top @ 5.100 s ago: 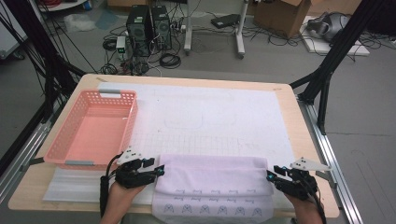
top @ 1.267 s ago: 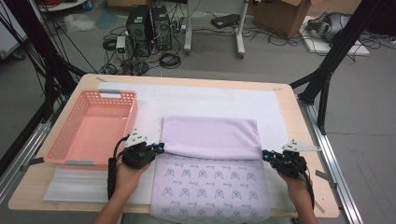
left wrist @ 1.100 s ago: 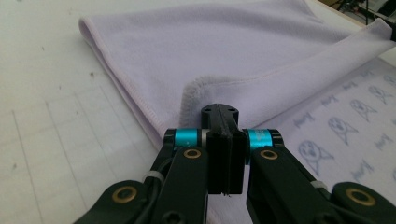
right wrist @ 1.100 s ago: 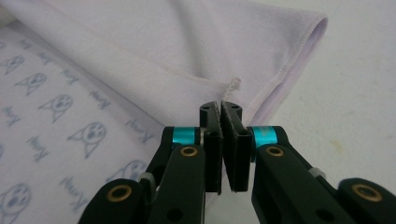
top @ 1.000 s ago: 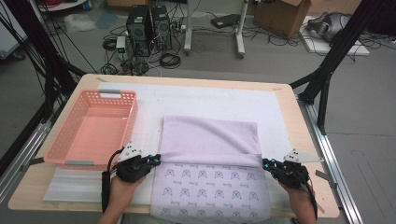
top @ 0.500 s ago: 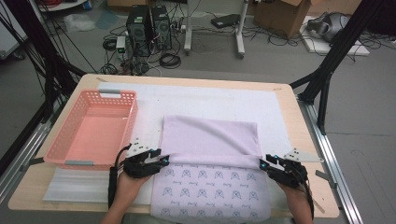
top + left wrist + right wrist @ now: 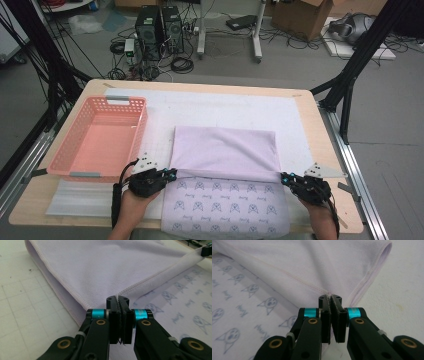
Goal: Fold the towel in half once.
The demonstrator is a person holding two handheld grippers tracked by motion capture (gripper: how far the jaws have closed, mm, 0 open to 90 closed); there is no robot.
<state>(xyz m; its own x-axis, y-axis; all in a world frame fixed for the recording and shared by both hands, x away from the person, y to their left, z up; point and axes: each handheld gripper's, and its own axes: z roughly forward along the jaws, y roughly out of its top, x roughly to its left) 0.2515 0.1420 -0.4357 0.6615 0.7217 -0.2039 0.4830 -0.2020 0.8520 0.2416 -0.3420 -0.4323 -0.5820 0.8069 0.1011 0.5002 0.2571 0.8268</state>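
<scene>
The lilac towel (image 7: 225,150) lies at lower centre of the high view, its far part doubled over the cat-printed layer nearer the person. The left gripper (image 7: 170,174) and right gripper (image 7: 285,176) have just snapped closed, each pinching 1 corner of the folded flap's near hem. To fold cleanly, I'd lift both corners level, keep the hem taut, and avoid dragging the under-layer toward the pink basket (image 7: 100,137) at left.
</scene>
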